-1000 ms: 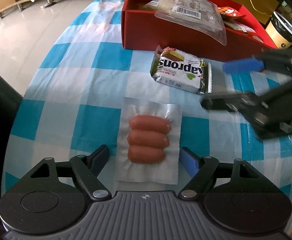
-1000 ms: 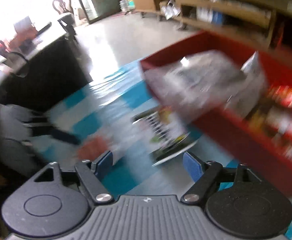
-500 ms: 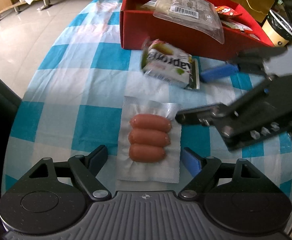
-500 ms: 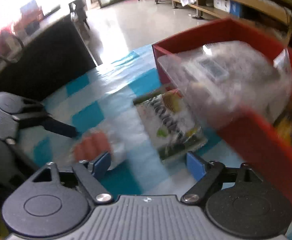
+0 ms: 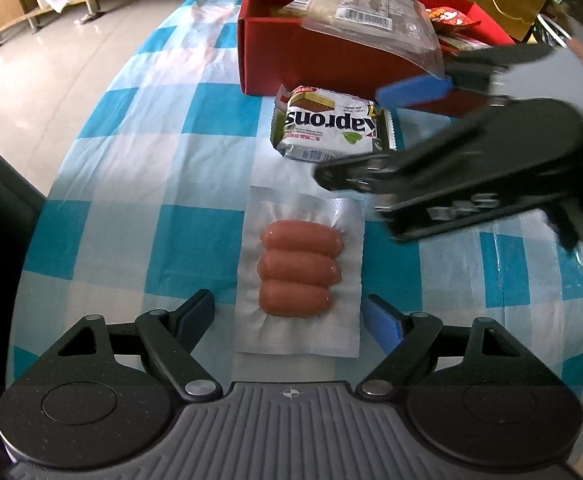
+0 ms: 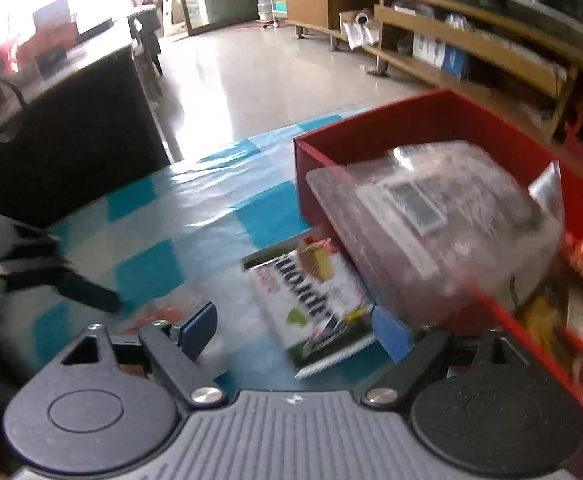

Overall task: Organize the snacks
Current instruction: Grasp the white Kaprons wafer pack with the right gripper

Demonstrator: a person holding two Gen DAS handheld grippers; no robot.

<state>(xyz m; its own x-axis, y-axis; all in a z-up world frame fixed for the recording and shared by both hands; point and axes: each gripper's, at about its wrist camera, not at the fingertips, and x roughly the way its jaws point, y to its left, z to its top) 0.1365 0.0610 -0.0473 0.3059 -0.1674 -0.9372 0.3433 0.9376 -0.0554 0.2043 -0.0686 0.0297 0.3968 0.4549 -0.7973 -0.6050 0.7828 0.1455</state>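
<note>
Left wrist view: left gripper [image 5: 289, 316] pointed steeply down at the tabletop [image 5: 139, 168], fingers spread on either side of the sausage pack [image 5: 300, 276], not touching it. Three sausages sealed in clear film, flat on the blue-and-white checked cloth. Farther off, wafer packet [image 5: 329, 130] lying just in front of the red box [image 5: 315, 62]. Clear plastic bag [image 5: 371, 16] overhanging the box's near wall, above the packet. Red snack wrappers [image 5: 451, 16] deeper inside. Right gripper [image 5: 365, 132] reaching in from the right, jaws closing, one blue finger [image 5: 413, 90] behind the packet, one in front, neither pressing. Right wrist view, blurred: packet between the fingers, box wall and bag close beside the right finger [image 6: 391, 332]. Wooden shelves [image 6: 451, 40] along the far wall.
</note>
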